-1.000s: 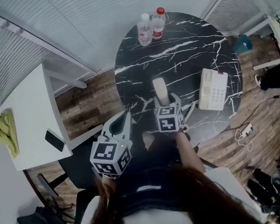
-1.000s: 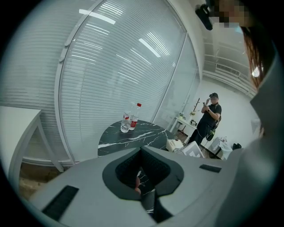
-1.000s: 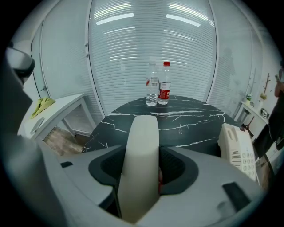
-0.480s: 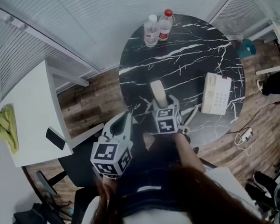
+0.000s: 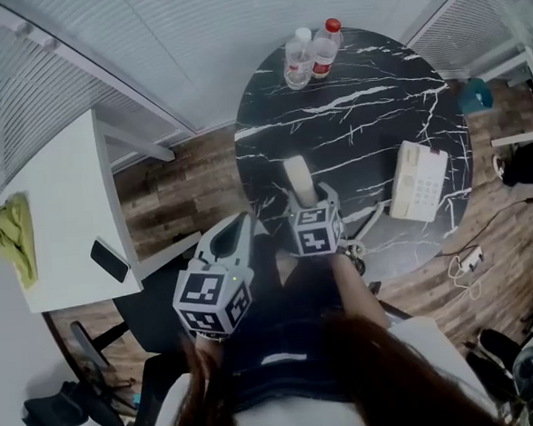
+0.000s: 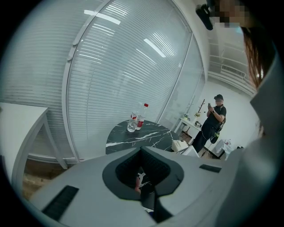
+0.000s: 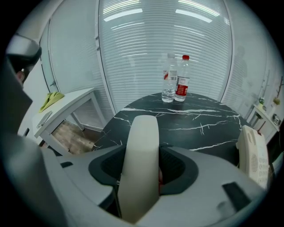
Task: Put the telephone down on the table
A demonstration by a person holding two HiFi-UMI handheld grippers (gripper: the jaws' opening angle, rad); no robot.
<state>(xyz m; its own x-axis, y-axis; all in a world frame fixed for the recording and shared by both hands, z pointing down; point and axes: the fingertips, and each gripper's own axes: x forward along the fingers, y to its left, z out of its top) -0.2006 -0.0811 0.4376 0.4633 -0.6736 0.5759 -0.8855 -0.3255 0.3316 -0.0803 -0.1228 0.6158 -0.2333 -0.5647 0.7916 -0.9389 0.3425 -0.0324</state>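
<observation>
Right gripper (image 5: pixel 313 195): I clench the handset (image 5: pixel 297 173) upright over the table (image 5: pixel 369 118), near edge.
Left gripper (image 5: pixel 237 228): my jaws together on nothing, near left.
Phone base (image 5: pixel 419 181): on table, right.

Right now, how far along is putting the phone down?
Done: the handset is off the telephone base, and the right claw is shut on it. In hand: it hangs over the near part of the table. To do: lower it onto the marble and open the claw. The left claw is shut and empty.
</observation>
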